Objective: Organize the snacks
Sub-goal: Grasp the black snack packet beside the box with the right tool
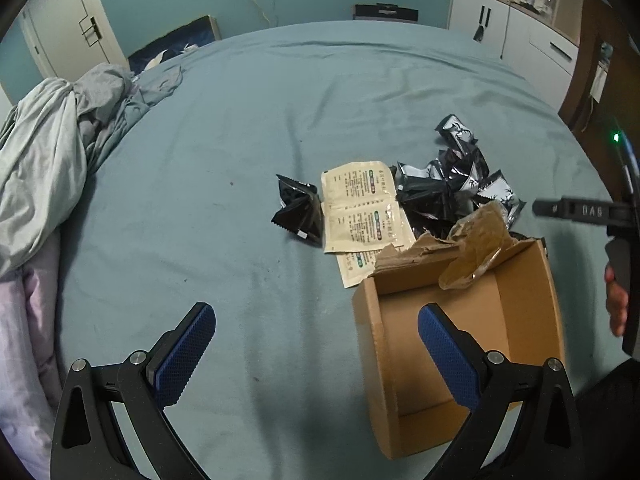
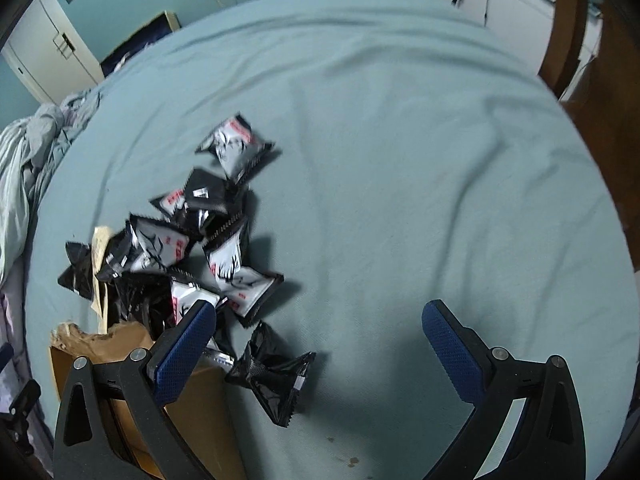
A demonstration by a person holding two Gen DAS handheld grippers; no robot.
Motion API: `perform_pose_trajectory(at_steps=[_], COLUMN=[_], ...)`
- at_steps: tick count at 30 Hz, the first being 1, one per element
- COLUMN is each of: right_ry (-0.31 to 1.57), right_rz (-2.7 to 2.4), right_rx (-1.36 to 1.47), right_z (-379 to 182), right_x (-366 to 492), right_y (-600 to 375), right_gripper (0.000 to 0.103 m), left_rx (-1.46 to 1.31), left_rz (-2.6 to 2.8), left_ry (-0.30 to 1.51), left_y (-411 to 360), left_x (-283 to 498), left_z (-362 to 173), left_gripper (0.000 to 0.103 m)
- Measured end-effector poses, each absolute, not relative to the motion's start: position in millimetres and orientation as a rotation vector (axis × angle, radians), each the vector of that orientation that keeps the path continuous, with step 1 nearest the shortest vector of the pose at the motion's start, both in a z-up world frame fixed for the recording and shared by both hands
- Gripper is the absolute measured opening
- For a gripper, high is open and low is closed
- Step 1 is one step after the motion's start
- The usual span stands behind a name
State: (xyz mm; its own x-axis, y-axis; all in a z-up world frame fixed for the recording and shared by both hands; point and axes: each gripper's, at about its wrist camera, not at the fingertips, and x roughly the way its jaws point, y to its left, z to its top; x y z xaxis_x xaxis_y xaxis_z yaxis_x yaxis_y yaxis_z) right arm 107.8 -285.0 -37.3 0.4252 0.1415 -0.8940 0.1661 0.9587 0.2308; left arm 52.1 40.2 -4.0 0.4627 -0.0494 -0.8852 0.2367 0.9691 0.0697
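Note:
Several black-and-silver snack packets (image 1: pixel 452 184) lie in a pile on the teal bed sheet (image 1: pixel 240 160), also in the right wrist view (image 2: pixel 192 240). One black packet (image 1: pixel 299 212) lies apart at the pile's left. Beige sachets (image 1: pixel 362 212) lie beside it. An open, empty cardboard box (image 1: pixel 460 340) with a torn flap stands in front of the pile; in the right wrist view its corner (image 2: pixel 120 348) is at the lower left. Another black packet (image 2: pixel 274 372) lies beside the box. My left gripper (image 1: pixel 316 348) is open above the sheet and the box's left wall. My right gripper (image 2: pixel 320 348) is open and empty.
Crumpled grey bedding (image 1: pixel 52 152) is heaped at the bed's left edge. White cabinets (image 1: pixel 520 36) and a brown wooden panel (image 2: pixel 576 40) stand beyond the bed at the right. The right hand-held gripper's body (image 1: pixel 592 212) shows at the left wrist view's right edge.

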Motion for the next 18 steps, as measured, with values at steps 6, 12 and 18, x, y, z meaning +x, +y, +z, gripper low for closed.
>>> perform_pose_trajectory(at_steps=[6, 12, 18], right_ry=[1.27, 1.33, 1.273], right_rz=[0.036, 0.067, 0.082], right_rx=[0.351, 0.439, 0.484], right_z=[-63, -80, -70], right_x=[104, 119, 114], right_y=[-281, -289, -301], right_gripper=[0.103, 0.07, 0.037], left_rx=[0.176, 0.167, 0.167], left_rz=[-0.178, -0.168, -0.138], left_ry=[1.089, 1.091, 1.084], left_y=[44, 47, 52], left_x=[56, 56, 58], left_z=[-6, -7, -8], left_gripper=[0.103, 0.103, 0.103])
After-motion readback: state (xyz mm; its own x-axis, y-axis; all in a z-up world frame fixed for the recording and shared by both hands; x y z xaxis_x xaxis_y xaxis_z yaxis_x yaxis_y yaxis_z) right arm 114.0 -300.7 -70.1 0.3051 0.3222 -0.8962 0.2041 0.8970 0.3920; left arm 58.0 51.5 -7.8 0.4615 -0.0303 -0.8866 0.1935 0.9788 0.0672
